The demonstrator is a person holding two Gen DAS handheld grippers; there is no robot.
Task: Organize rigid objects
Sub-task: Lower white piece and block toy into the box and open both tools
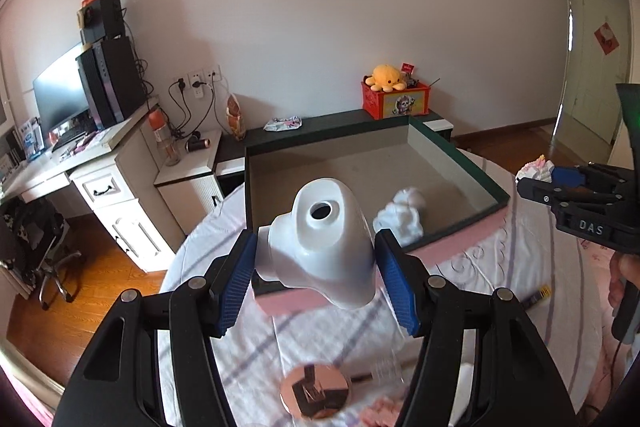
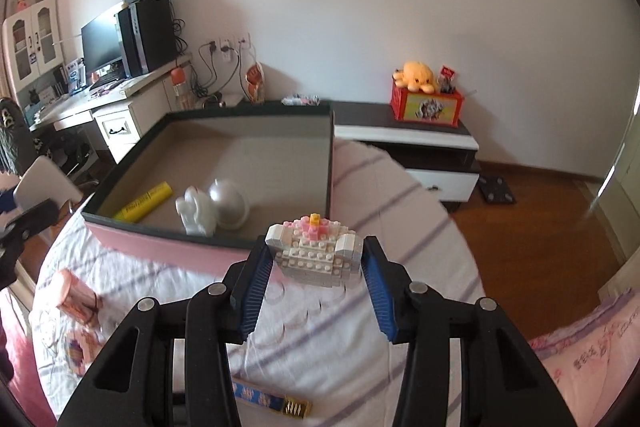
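My left gripper [image 1: 316, 247] is shut on a white ceramic vase [image 1: 320, 239] with a round hole in its top, held up in front of the near rim of a dark-rimmed, pink-sided box [image 1: 460, 155] on the bed. My right gripper [image 2: 315, 251] is shut on a white and pink brick-built model [image 2: 316, 251], lifted off the sheet just short of the box [image 2: 168, 247]. Inside the box lie a white figurine [image 2: 196, 213], a pale dome [image 2: 230, 205] and a yellow tube [image 2: 144, 207]. The left wrist view shows the figurine [image 1: 402, 215] and the right gripper [image 1: 536, 179] at the right edge.
On the striped sheet lie a round rose-gold disc [image 1: 316, 393], a pink cylinder [image 2: 76, 297] and a blue patterned bar with a gold end [image 2: 272, 399]. A desk [image 1: 92, 163] stands left. A low cabinet [image 2: 404, 137] with a red box [image 2: 428, 105] lines the wall.
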